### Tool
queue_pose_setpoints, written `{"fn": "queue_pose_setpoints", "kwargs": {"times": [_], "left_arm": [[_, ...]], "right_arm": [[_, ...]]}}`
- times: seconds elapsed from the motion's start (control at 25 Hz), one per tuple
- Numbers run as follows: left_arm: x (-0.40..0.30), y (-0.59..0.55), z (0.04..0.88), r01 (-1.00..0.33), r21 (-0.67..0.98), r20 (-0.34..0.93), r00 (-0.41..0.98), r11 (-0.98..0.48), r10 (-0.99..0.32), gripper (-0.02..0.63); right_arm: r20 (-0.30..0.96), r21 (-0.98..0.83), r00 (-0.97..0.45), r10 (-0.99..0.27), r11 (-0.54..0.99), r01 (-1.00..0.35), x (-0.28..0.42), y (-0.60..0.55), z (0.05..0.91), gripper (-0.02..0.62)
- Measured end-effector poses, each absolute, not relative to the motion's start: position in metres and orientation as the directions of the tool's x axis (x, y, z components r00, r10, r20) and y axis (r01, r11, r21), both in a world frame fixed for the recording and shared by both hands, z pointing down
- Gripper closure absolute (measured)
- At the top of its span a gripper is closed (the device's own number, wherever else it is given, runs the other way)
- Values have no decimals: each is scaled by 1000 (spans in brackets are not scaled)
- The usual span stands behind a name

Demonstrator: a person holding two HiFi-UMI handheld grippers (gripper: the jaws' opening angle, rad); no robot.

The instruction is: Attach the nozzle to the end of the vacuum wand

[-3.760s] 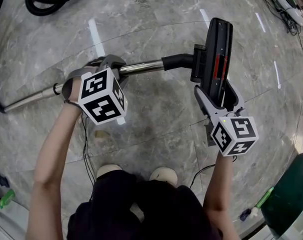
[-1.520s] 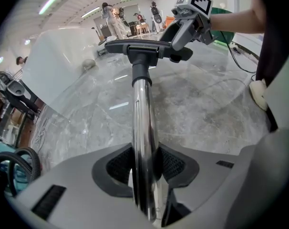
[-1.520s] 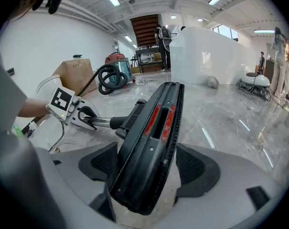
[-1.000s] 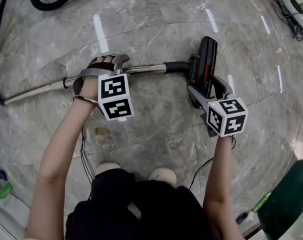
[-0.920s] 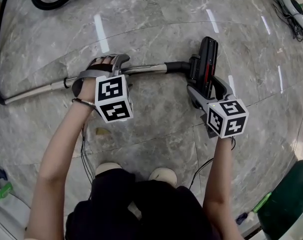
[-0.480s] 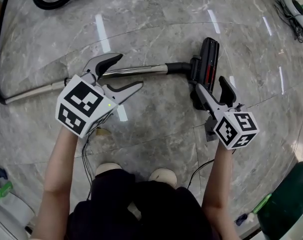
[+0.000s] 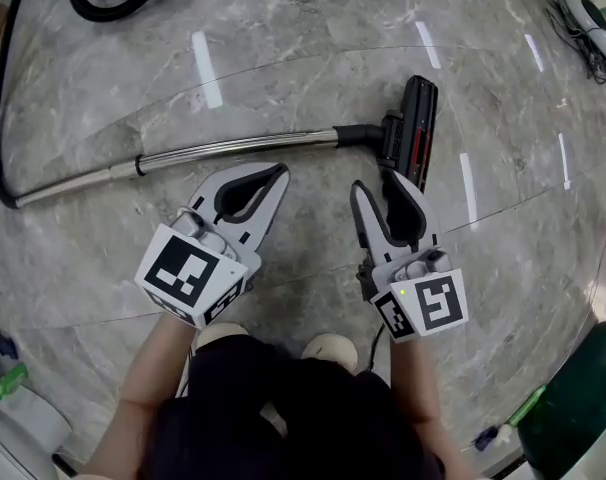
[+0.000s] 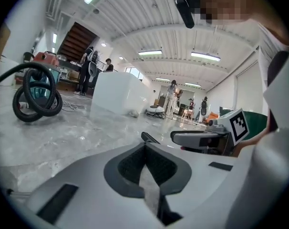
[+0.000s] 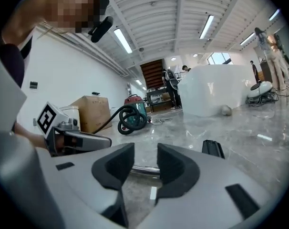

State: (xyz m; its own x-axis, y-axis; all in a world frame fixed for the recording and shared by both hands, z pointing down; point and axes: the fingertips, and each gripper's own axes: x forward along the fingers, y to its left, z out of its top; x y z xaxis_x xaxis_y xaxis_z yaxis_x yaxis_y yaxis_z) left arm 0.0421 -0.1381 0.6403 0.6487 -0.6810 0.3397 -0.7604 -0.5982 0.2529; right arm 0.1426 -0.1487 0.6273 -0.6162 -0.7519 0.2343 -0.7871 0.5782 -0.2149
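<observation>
Nozzle (image 7: 411, 128) appears seated on the end of the wand (image 7: 233, 148), so neither tool need hold it: left gripper (image 7: 273, 176), jaws pressed together and empty, and right gripper (image 7: 378, 186), jaws half-spread, just now closing on nothing, both hang clear on the wand's near side.

One wand (image 7: 233, 147), one nozzle (image 7: 413, 118), one hose (image 7: 88, 8), two tools, left tool (image 7: 279, 172), right tool (image 7: 376, 183)

This is a big open indoor hall, more workshop than home. A polished grey marble floor (image 7: 313, 88) runs under and far ahead of the jaws, and a ribbed ceiling (image 8: 154, 27) with strip lights (image 8: 205, 56) hangs high above them. Beyond the jaws are a staircase (image 8: 77, 39), a cardboard box (image 9: 89, 111), a canister vacuum (image 9: 135, 109), a large white block (image 9: 216, 92) and several standing people (image 8: 173, 92).
</observation>
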Motion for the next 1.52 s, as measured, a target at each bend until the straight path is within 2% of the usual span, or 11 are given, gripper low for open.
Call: {"fn": "queue_pose_setpoints", "kwargs": {"times": [0.08, 0.16, 0.32, 0.56, 0.76, 1.04, 1.24, 1.52], "left_arm": [[48, -134, 641, -765, 247, 339, 643, -595, -686, 597], [53, -131, 642, -769, 228, 347, 637, -597, -688, 597], [58, -129, 646, -766, 228, 348, 640, -601, -685, 597], [41, -122, 657, -799, 215, 378, 598, -561, -707, 597], [31, -107, 668, -801, 286, 380, 599, -526, -705, 597], [17, -113, 654, -822, 249, 372, 570, -513, -733, 597], [-8, -118, 554, -854, 204, 375, 520, -479, -767, 597], [-31, -86, 320, -852, 219, 448, 521, -476, -727, 597]], "right_arm": [[223, -260, -615, -756, 562, -785, 137, -148, 626, 543], [233, -285, -634, -738, 571, -770, 128, -146, 627, 578], [304, -265, -640, -706, 583, -768, 111, -135, 637, 580], [334, -258, -635, -697, 580, -772, 101, -118, 649, 580], [331, -232, -620, -712, 575, -784, 100, -116, 648, 580], [291, -220, -597, -747, 555, -802, 108, -132, 628, 580], [270, -249, -540, -798, 483, -839, 123, -153, 525, 580], [379, -246, -571, -729, 515, -821, 116, -119, 290, 580]]}}
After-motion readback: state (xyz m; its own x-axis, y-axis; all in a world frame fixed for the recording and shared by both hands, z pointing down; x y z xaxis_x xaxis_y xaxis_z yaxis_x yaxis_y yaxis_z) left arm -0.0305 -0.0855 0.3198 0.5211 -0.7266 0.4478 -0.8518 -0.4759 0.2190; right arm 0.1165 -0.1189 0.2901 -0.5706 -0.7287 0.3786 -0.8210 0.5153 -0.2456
